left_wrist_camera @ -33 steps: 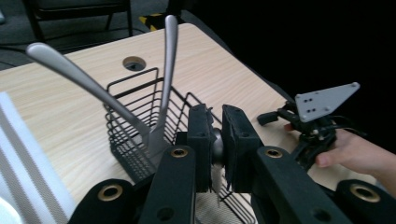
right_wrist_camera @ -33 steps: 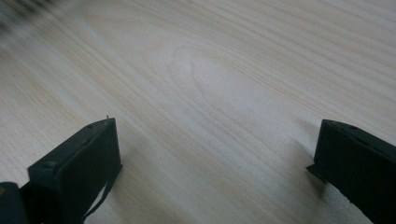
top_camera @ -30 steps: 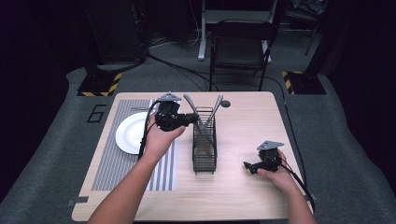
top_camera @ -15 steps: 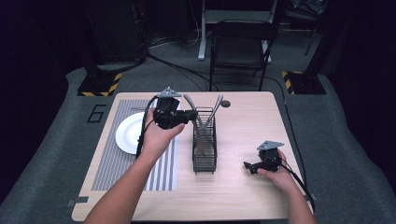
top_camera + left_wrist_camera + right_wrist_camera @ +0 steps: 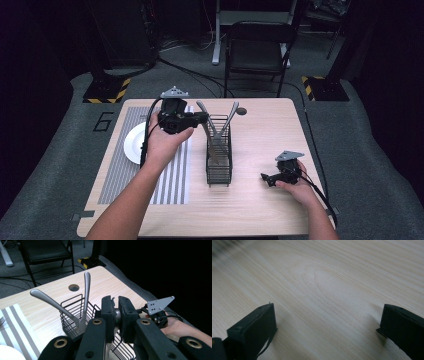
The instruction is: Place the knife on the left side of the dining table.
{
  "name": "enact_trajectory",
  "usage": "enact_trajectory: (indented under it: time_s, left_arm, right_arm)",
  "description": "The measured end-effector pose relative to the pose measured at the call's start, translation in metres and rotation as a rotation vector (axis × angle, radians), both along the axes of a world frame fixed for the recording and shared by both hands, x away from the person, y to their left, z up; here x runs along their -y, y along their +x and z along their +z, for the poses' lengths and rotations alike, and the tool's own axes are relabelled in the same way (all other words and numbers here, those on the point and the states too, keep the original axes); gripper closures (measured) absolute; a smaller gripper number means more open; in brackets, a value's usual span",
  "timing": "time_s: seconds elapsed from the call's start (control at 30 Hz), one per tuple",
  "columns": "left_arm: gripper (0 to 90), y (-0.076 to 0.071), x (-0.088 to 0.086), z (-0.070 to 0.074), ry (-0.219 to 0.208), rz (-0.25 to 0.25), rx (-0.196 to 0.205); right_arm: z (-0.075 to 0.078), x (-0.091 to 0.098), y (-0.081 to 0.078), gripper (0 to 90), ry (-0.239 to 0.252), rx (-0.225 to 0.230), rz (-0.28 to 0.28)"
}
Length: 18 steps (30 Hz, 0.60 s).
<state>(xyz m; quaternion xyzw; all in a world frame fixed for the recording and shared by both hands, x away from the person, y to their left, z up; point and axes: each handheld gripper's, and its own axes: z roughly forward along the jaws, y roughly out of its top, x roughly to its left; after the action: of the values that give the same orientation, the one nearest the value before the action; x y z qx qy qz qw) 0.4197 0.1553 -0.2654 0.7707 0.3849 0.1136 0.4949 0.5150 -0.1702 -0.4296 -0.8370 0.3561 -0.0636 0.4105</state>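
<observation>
The left gripper (image 5: 116, 317), jaws clenched on a metal utensil's handle (image 5: 116, 315), holds it above the wire caddy (image 5: 219, 150) mid-tabletop (image 5: 260, 210). Stiff, light and likely slippery steel, it seems best gripped along the handle. Two utensils (image 5: 62, 308) lean alongside; open room lies toward the placemat (image 5: 172, 175) and plate (image 5: 134, 145). The right gripper (image 5: 327, 325) rests released.

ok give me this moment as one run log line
left gripper: shut on utensil handle above wire caddy | right gripper: open, on table
</observation>
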Motion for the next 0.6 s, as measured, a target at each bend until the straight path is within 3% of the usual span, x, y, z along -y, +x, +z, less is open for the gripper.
enact_trajectory:
  time_s: [0.6]
  left_arm:
    - [83.5, -0.013, -0.026, 0.032, -0.067, 0.041, 0.035]
  right_arm:
    - [0.000, 0.000, 0.000, 0.0, -0.003, 0.001, 0.002]
